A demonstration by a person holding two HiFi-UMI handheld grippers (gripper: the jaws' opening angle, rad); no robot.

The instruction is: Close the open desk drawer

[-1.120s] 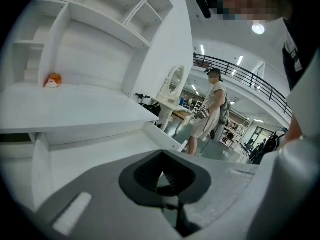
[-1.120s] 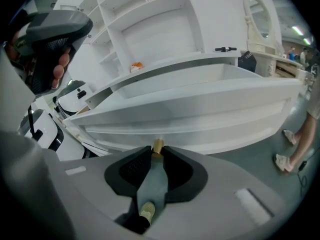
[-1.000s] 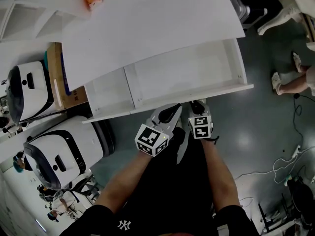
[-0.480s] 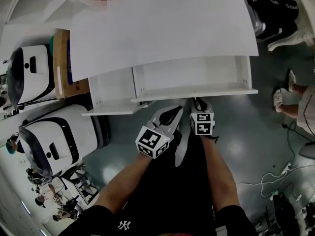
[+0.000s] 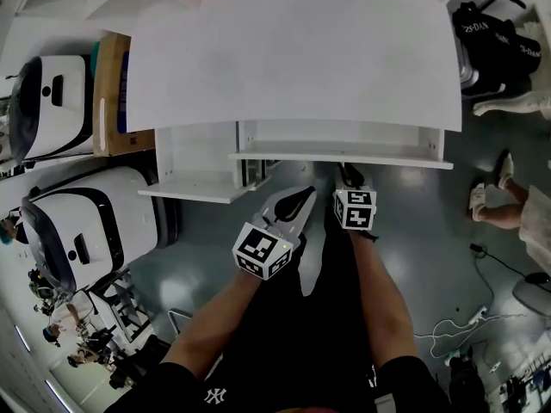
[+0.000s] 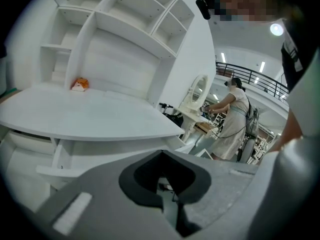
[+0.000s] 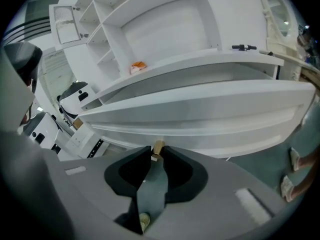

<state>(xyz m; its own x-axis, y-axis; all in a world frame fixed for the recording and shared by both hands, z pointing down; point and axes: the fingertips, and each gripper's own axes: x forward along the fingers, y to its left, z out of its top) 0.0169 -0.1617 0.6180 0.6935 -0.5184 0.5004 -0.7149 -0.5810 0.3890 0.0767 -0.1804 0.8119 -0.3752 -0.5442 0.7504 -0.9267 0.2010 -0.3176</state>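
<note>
Two drawers hung under the white surface (image 5: 293, 58). The wide drawer (image 5: 344, 155), centre-right in the head view, was probably the one being closed. Only a thin strip of it showed past the surface's front edge.

The main risk was the push sliding off. The right tongs (image 7: 156, 151) sat low on the drawer front, close to its bottom edge. The tips could slip underneath it and leave the drawer short of home. A push that drifted toward one end could also skew the drawer so that it bound on its runners. The left tongs (image 6: 162, 153) hung just below and right of the smaller drawer (image 5: 194, 192). That drawer stuck out further at centre-left, and a sideways drift could knock its corner.

The wide drawer's long axis ran left to right across the head view, parallel to the surface's front edge. Its right end sat slightly lower in the frame. Its front faced the bottom of the frame, toward the person, so closing meant travel toward the top.

The right tongs stood narrowly apart, with a small tan piece at the tips. I could not tell whether this was part of the drawer or of the tongs. The left tongs were together at the tips and held nothing. White machines (image 5: 77, 239) and a cardboard box (image 5: 110, 93) stood at the left.
</note>
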